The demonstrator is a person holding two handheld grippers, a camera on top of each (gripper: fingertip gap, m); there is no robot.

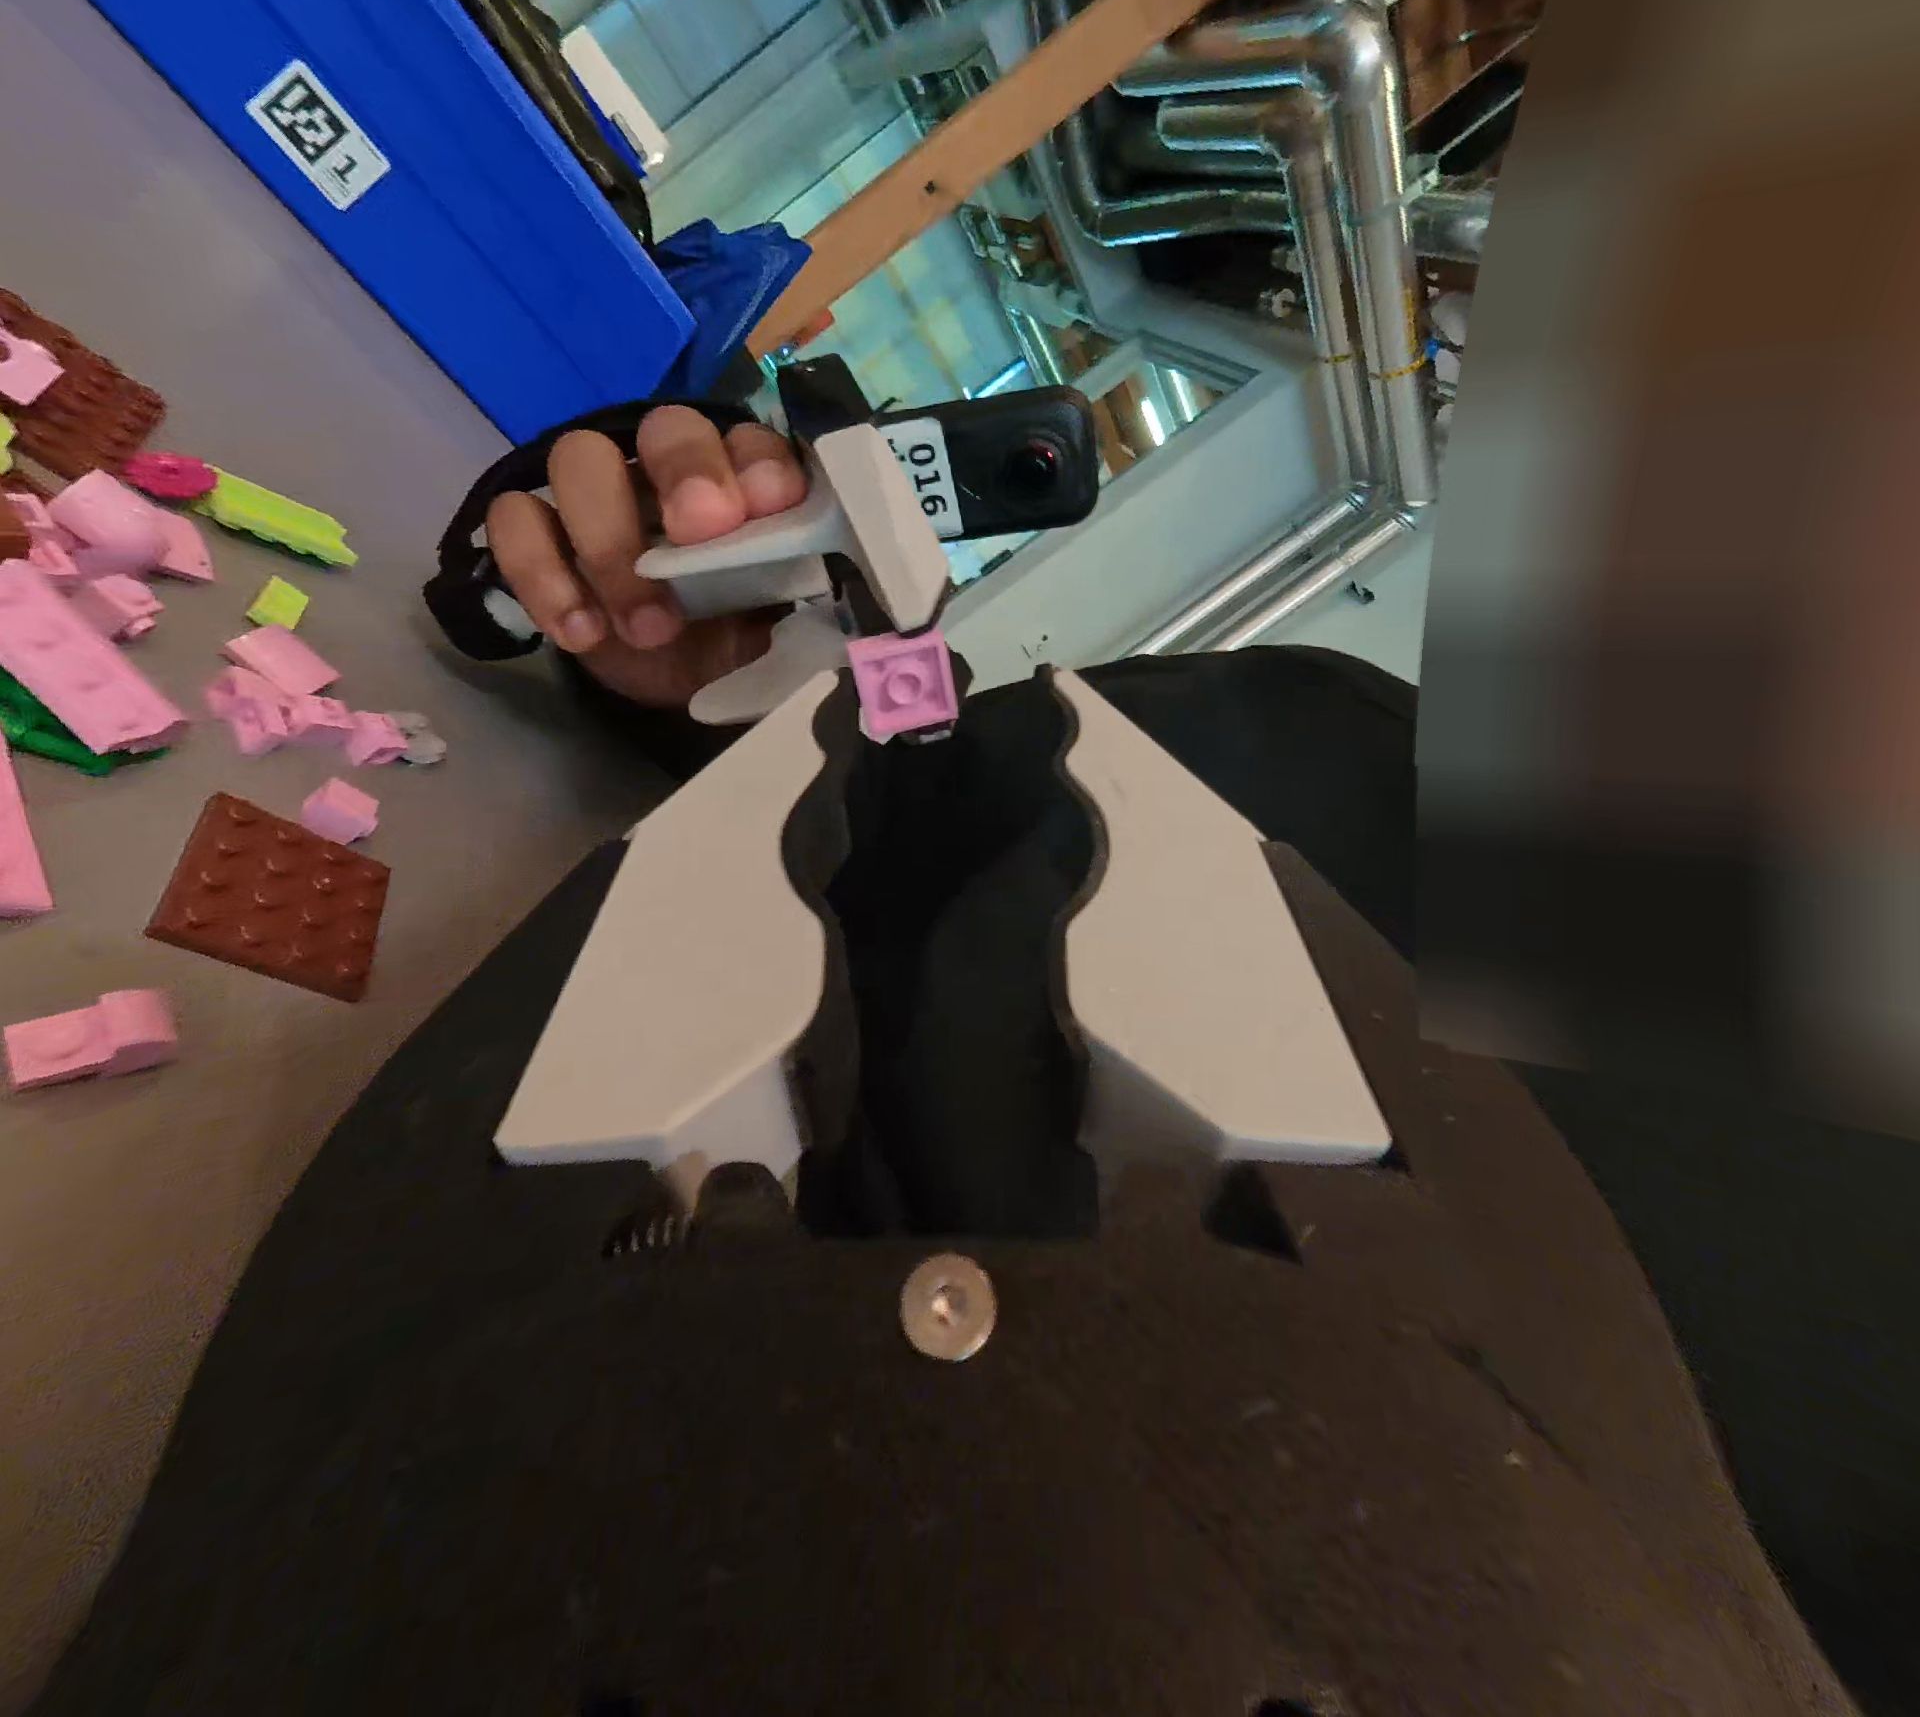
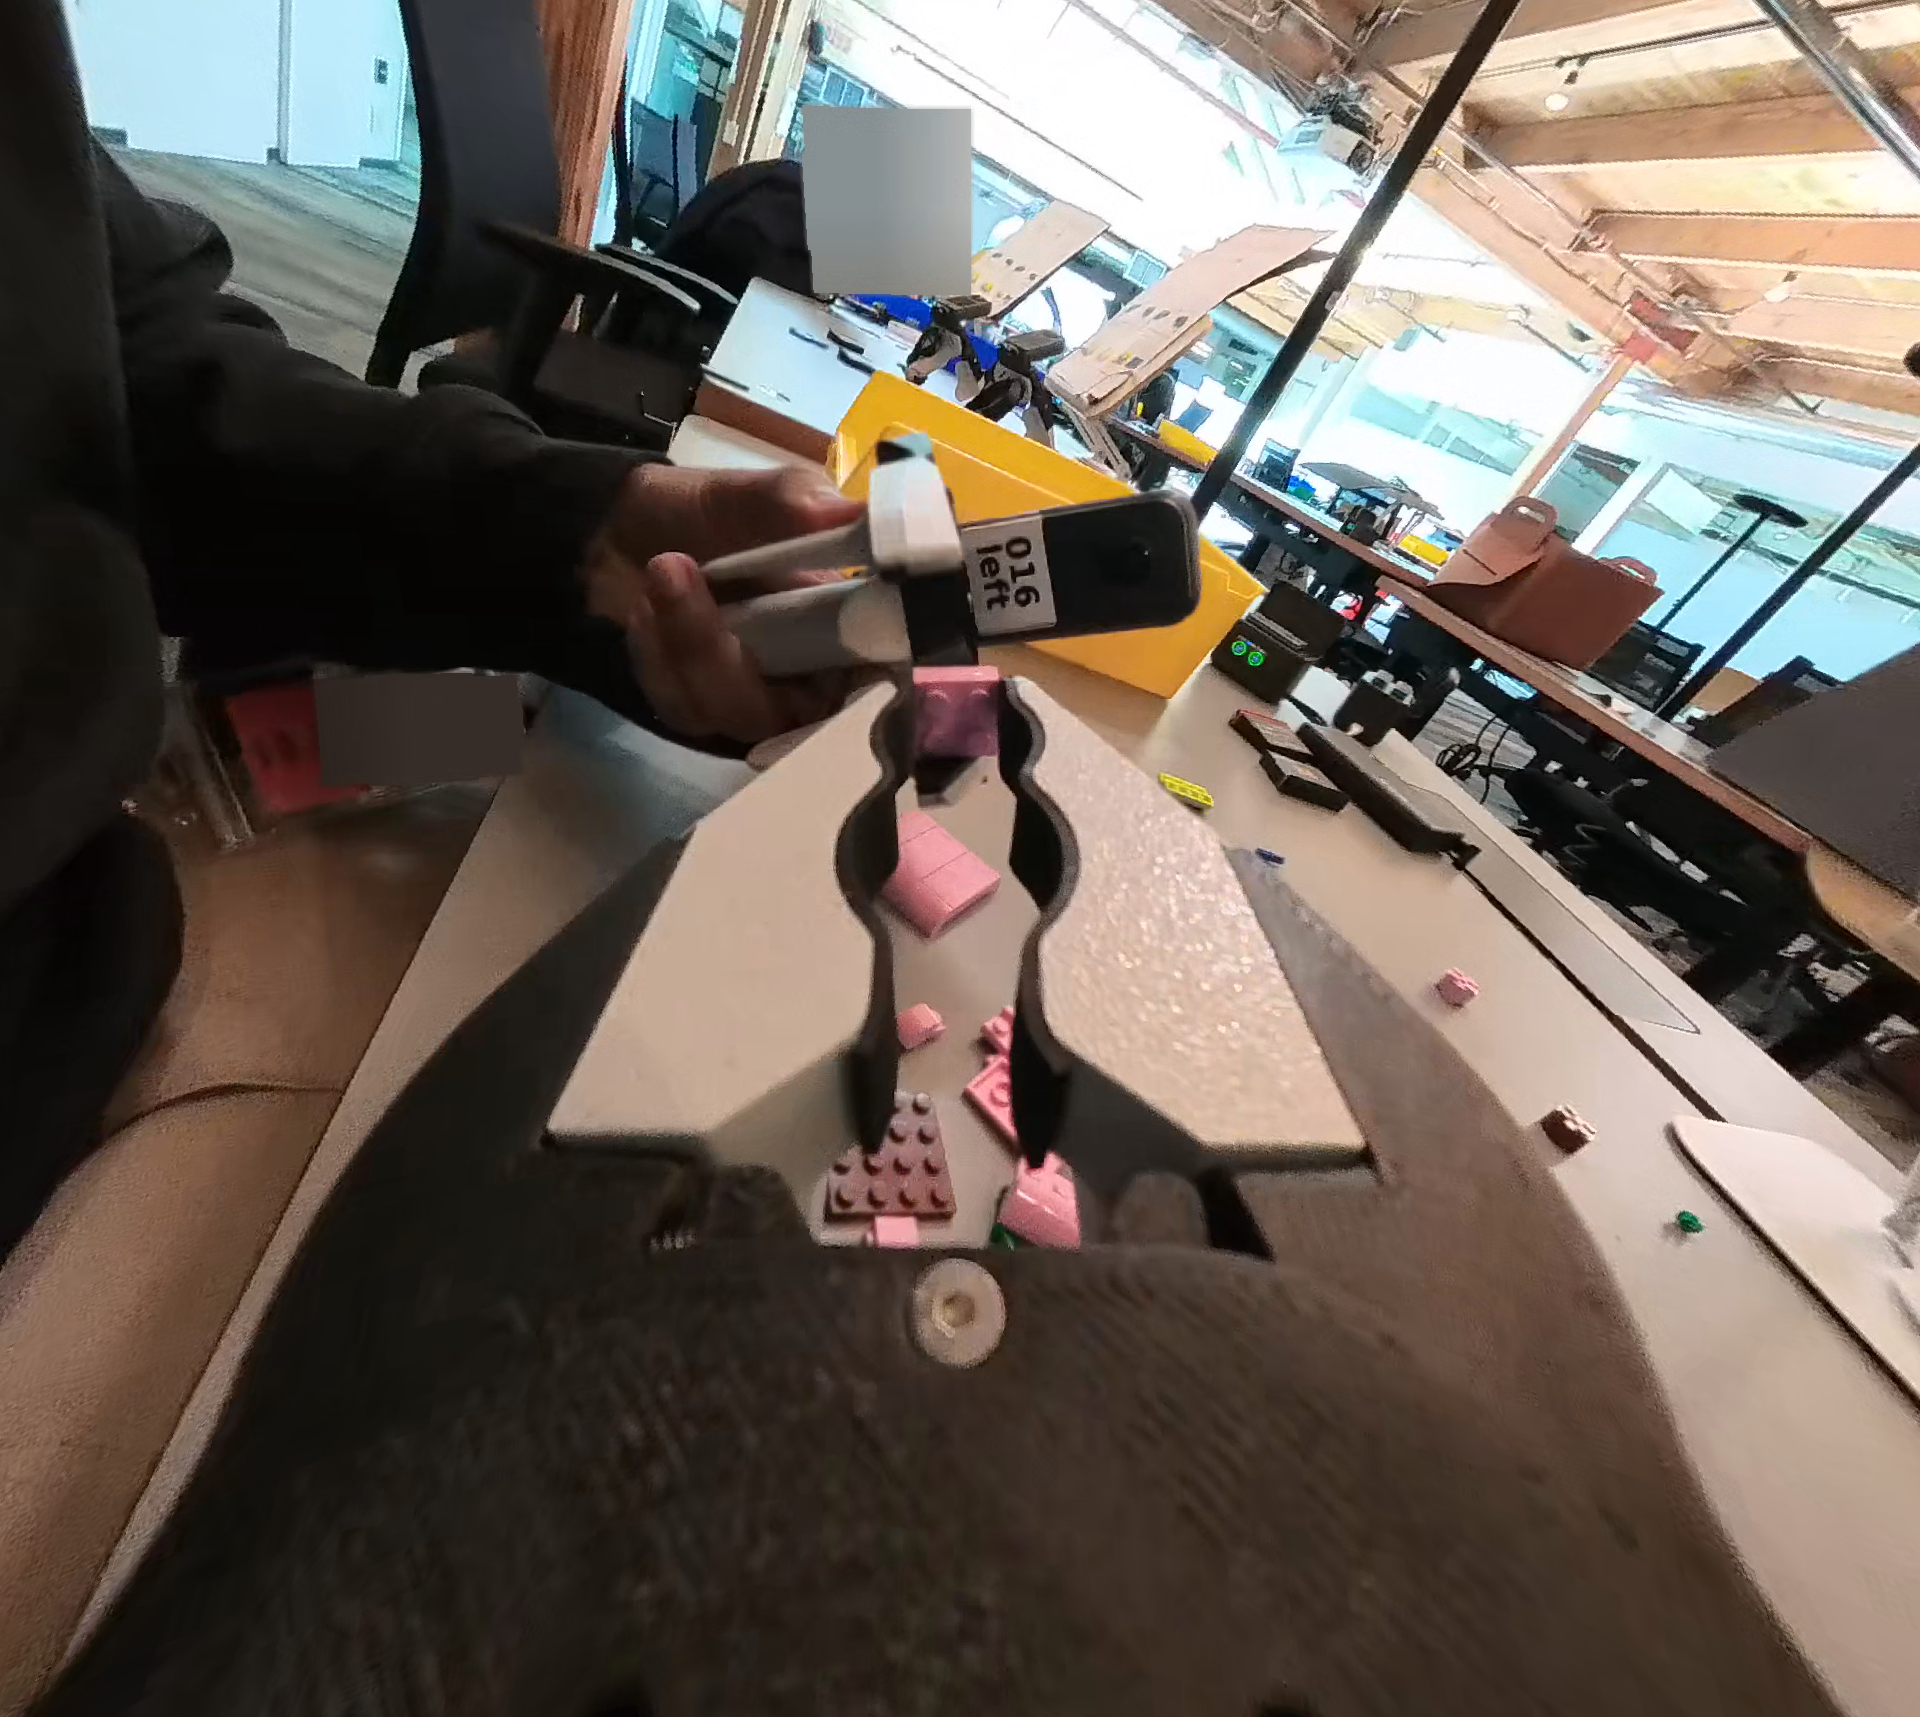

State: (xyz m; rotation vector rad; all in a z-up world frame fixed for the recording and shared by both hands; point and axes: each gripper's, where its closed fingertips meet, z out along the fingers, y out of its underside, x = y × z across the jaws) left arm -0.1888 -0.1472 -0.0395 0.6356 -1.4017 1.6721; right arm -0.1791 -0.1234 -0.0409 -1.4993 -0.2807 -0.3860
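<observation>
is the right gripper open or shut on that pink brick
Shut on it. In the right wrist view the right gripper has both fingertips pressed against the small pink brick, held above the table; the left gripper's tips are close by.

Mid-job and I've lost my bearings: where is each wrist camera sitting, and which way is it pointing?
Left wrist view: on the left gripper, looking along its open fingers past the table edge at the right gripper; the person's right hand shows.
Right wrist view: on the right gripper, tilted down over the table, facing the left gripper; the left hand and dark sleeve show.
Shared: the pink brick gripped by the right gripper, each other's gripper, and the loose bricks.
</observation>
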